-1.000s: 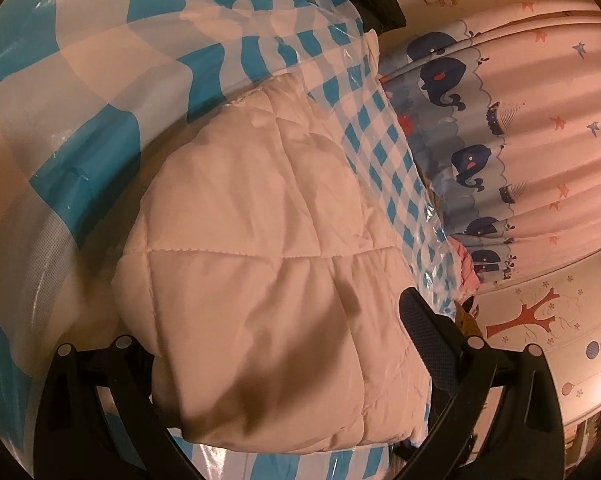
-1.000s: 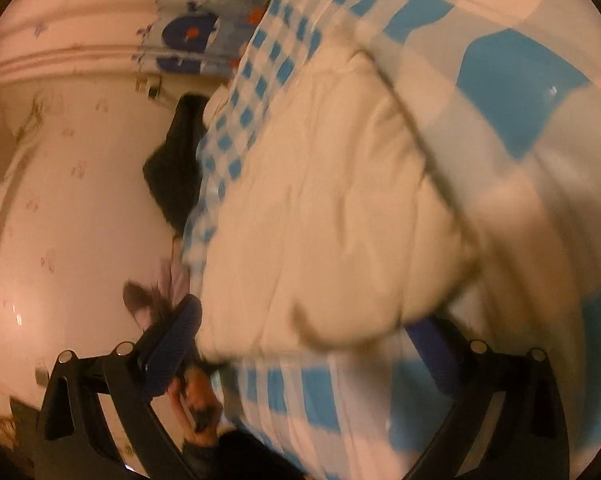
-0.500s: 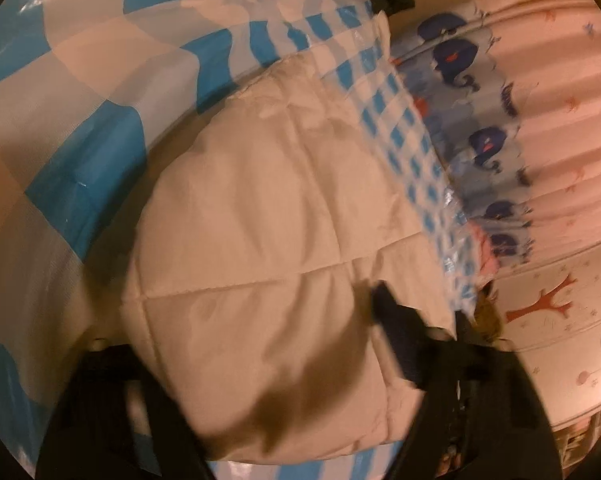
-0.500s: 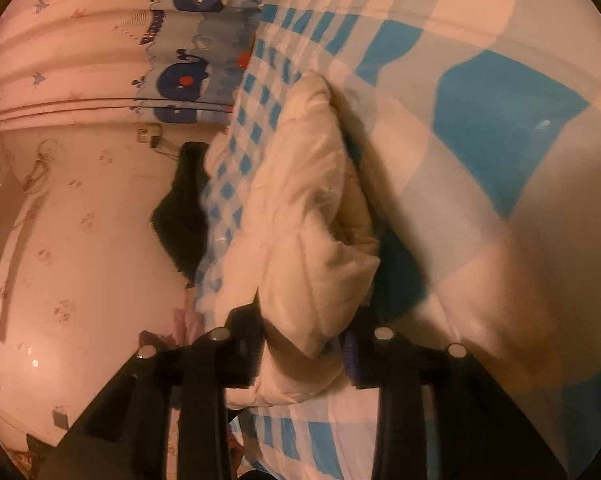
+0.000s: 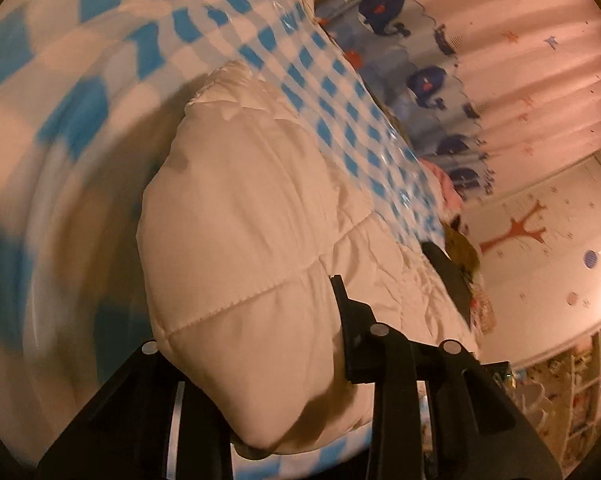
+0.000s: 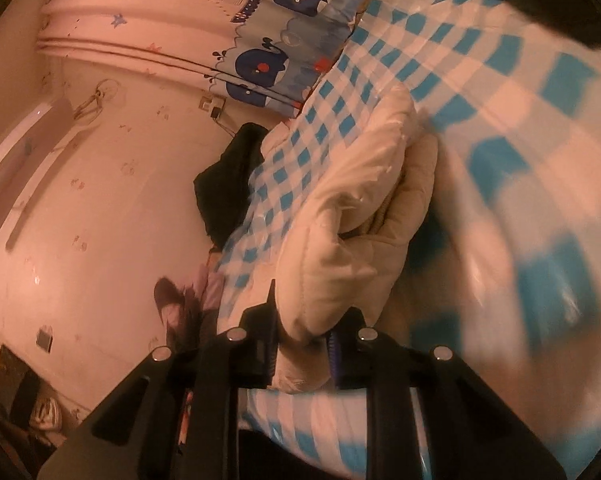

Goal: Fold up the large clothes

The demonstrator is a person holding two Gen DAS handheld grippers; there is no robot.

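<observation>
The left gripper [image 5: 256,364] has just been closing and now clamps a thick quilted edge of the white padded jacket [image 5: 240,208], the padding bulging between and over its two black fingers. A second ago those fingers stood wide apart on either side of the same edge, with the garment lying flat. The right gripper [image 6: 302,342] has also been closing and is now pinched tight on another edge of the jacket [image 6: 340,248]; here the fabric rises out of the jaws in a doubled-over ridge, where before it lay spread and untouched.

Beyond the grippers, the rest of the jacket rests on the blue-and-white checked cover [image 5: 308,72] that carries it. In both views the held edges look pulled up off that surface, and the far checks are smeared by motion. Past the cover's right edge in the left view hangs a whale-print curtain [image 5: 428,84] in front of a pale wall; a dark garment [image 6: 228,176] lies at the cover's far end in the right view.

Both grasps seem secured, so the pick-up part of this fold looks done. The next step is likely to carry the two held edges across the jacket's body and lay them down evenly; bulky padding could slip if the hands move unevenly.
</observation>
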